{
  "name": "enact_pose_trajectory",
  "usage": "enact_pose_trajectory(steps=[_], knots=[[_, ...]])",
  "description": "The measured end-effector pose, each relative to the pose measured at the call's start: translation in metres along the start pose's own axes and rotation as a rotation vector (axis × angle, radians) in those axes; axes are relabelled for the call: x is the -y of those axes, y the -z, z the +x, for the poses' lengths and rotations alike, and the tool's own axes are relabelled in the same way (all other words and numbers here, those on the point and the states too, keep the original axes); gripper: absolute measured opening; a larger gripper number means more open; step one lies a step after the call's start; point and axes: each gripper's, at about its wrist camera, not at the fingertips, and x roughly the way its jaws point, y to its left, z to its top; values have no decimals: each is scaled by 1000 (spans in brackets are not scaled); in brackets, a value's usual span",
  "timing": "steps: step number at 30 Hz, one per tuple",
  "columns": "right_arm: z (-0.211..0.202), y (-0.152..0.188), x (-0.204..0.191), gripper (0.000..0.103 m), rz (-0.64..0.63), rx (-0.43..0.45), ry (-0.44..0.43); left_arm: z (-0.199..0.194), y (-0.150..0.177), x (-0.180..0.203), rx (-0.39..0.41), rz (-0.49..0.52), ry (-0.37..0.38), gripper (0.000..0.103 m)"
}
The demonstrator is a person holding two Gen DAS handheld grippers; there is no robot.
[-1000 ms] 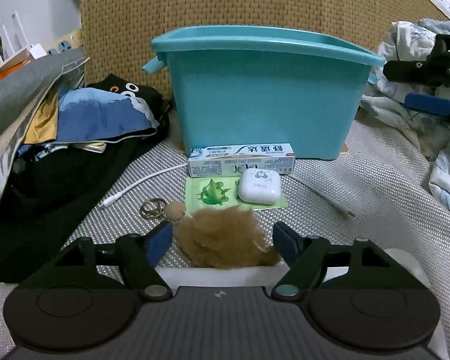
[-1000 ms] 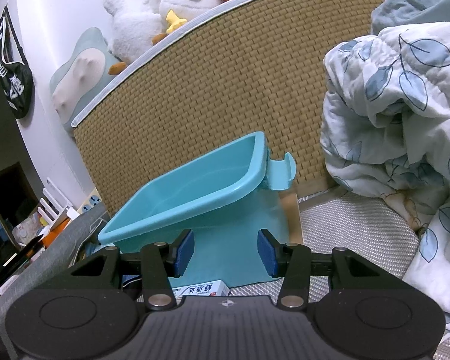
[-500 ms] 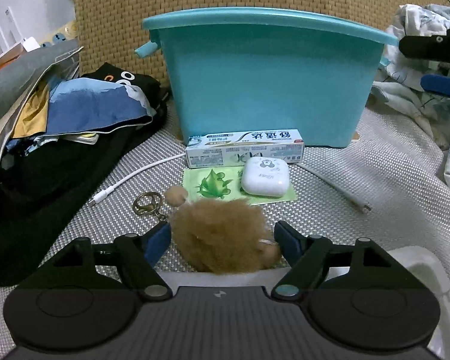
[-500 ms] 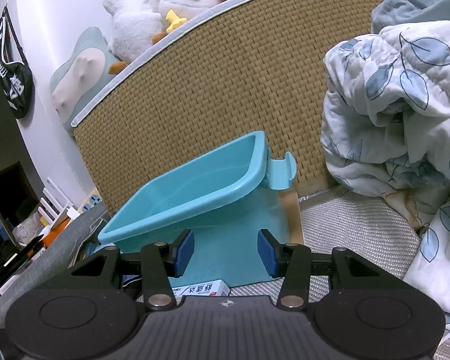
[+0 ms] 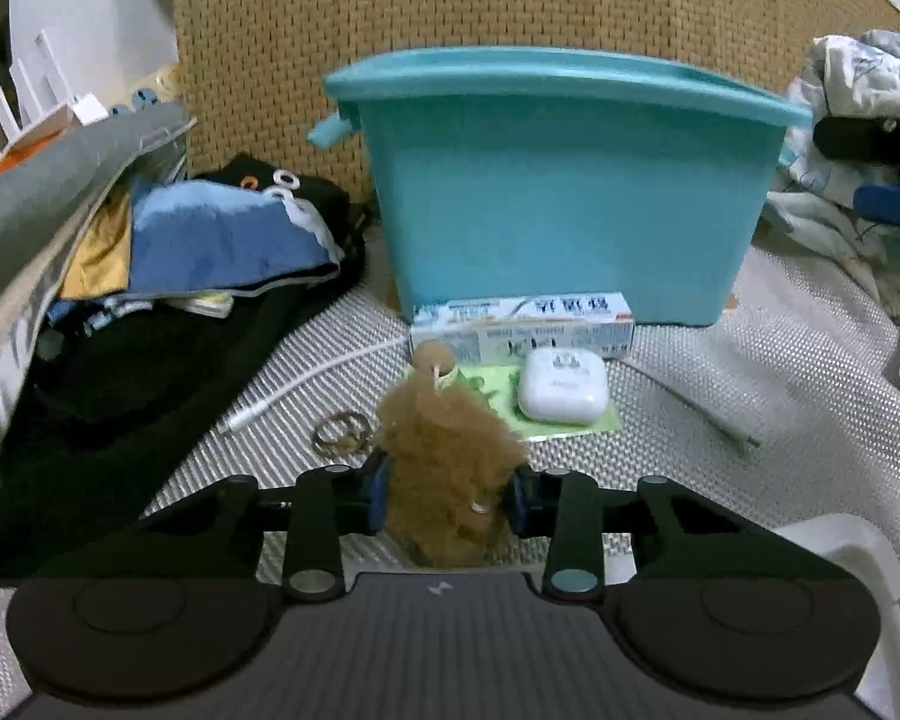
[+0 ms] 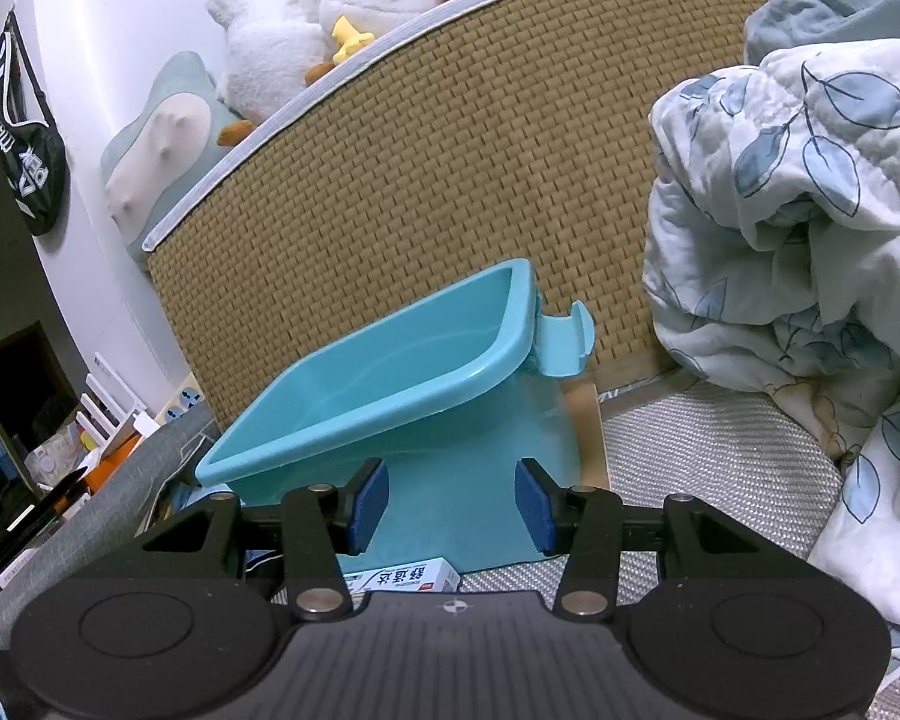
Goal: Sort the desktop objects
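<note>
Left wrist view: the left gripper (image 5: 448, 495) has just been closing, and its blue pads now press both sides of the brown fluffy keychain (image 5: 450, 456), whose bead end and cord stand up toward the teal bin (image 5: 558, 192). The keychain's metal ring (image 5: 341, 433) hangs just left of the fluff. Ahead, on the woven grey mat (image 5: 750, 360), a toothpaste box (image 5: 522, 324) lies along the foot of the bin, touching or nearly touching its front wall. A white earbud case (image 5: 563, 385) rests on a green sachet (image 5: 564, 420) just before the box. A white cable (image 5: 318, 375) runs off to the left, and a thin stick-like item (image 5: 690, 402) lies to the right on bare mat. A heap of dark and blue clothes (image 5: 210, 246) crowds the left edge; the mat between it and the keychain is bare. The bin's rim stands higher than the gripper's fingers.

Right wrist view: the right gripper (image 6: 450, 504) is held off the mat, pointing at the bin's near corner, its jaws apart with nothing between them. The bin's open mouth shows empty inside. A leaf-print quilt (image 6: 810, 210) fills the right side, leaving a strip of bare mat beside the bin. A woven headboard (image 6: 450, 150) closes the space behind.
</note>
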Motion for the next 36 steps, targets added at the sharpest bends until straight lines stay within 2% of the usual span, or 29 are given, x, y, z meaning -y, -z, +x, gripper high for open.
enact_pose_trajectory(steps=[11, 21, 23, 28, 32, 36], knots=[[0, 0, -1, 51, -1, 1, -2, -28, -24, -4, 82, 21, 10, 37], [-1, 0, -1, 51, -2, 2, -1, -55, -59, -5, 170, -2, 39, 37], [-1, 0, -1, 51, 0, 3, -1, -61, -68, -4, 187, -4, 48, 33], [-2, -1, 0, 51, 8, 9, -3, -74, -90, 2, 225, 13, 71, 33], [-3, -2, 2, 51, 14, 12, -2, -77, -92, 3, 228, 15, 69, 34], [-4, -3, 3, 51, 22, 17, -2, -67, -78, 0, 174, -9, 67, 35]])
